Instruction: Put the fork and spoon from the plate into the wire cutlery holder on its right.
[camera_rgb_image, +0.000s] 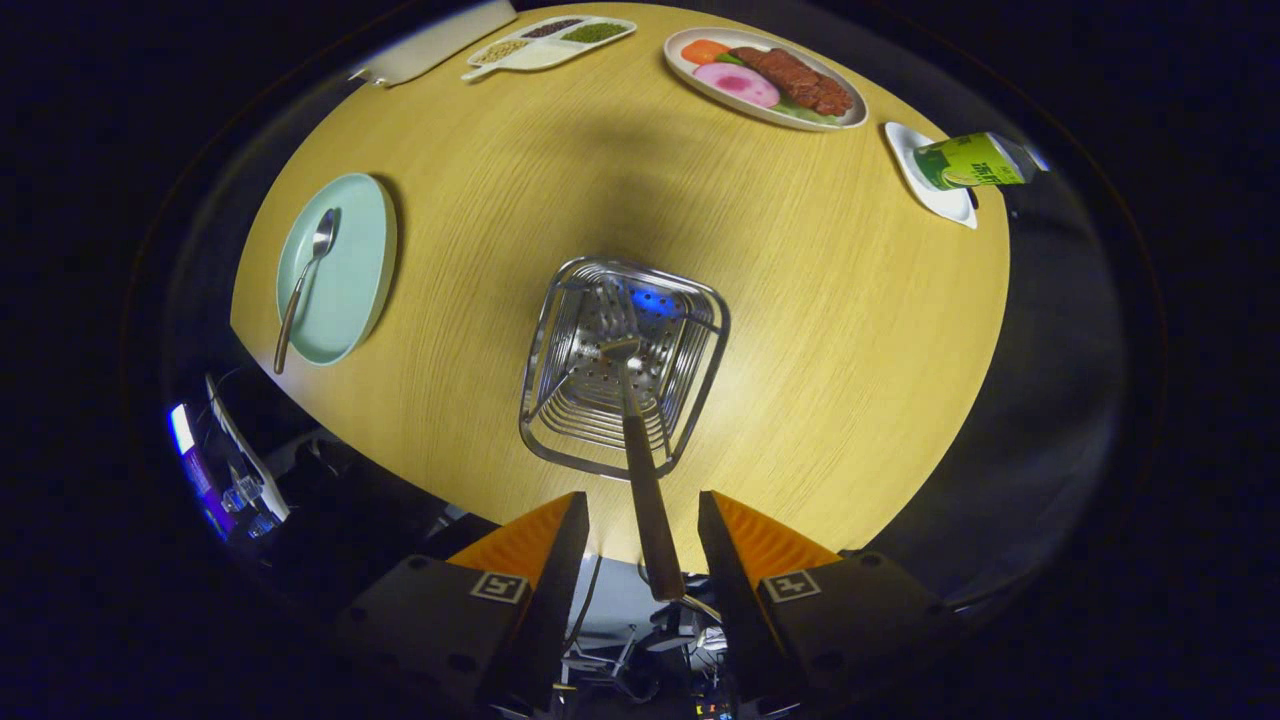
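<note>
Your gripper hangs above the square wire cutlery holder; its orange fingers are spread, touching nothing. The brown-handled fork stands in the holder, tines hard to make out against the perforated base. The metal spoon lies on the pale green plate, left of the holder.

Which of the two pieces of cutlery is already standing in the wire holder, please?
The fork: it stands head-down in the wire cutlery holder, its handle rising between the open gripper's fingers. The spoon lies flat on the green plate, left of the holder.
</note>
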